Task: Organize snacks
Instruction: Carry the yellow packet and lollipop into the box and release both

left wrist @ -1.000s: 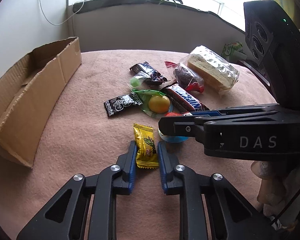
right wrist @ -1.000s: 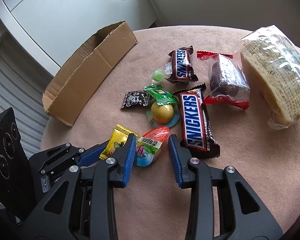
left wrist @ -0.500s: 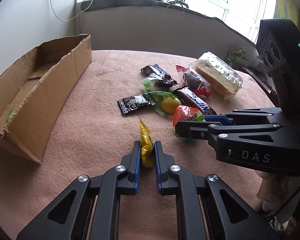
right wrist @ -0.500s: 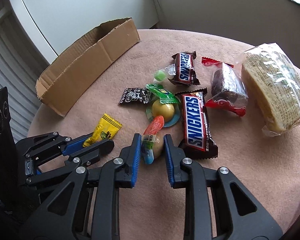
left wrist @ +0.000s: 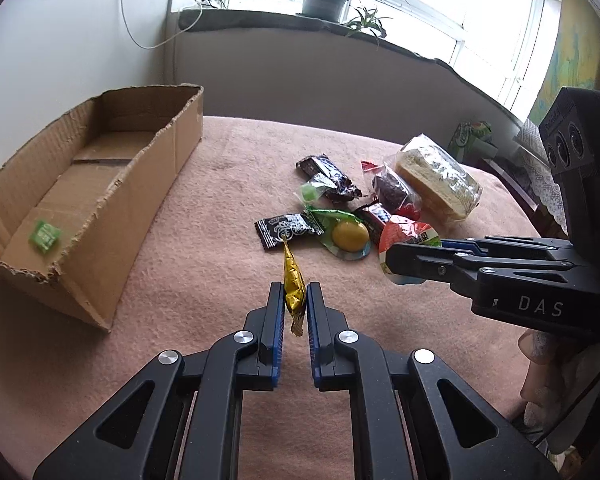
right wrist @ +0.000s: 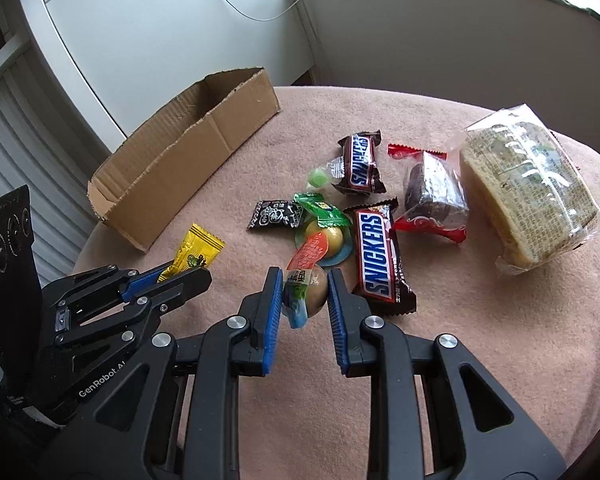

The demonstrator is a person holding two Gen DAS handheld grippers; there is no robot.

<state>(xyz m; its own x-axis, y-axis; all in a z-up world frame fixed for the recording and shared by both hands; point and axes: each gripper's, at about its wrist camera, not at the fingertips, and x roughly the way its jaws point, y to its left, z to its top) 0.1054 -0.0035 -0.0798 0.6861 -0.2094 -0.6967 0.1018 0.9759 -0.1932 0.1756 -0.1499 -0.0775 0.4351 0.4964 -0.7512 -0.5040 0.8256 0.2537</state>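
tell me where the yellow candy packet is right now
The yellow candy packet is pinched edge-on in the left gripper, lifted off the pink tablecloth, between the cardboard box on its left and the snack pile.

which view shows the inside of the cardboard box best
The left wrist view: it looks down into the cardboard box, showing its floor and a small green packet there. The right wrist view shows mostly its outer wall, the floor hidden.

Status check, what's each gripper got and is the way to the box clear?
Left gripper shut on yellow candy. Right gripper shut on red-lidded jelly cup. Cardboard box open-topped, nothing between.
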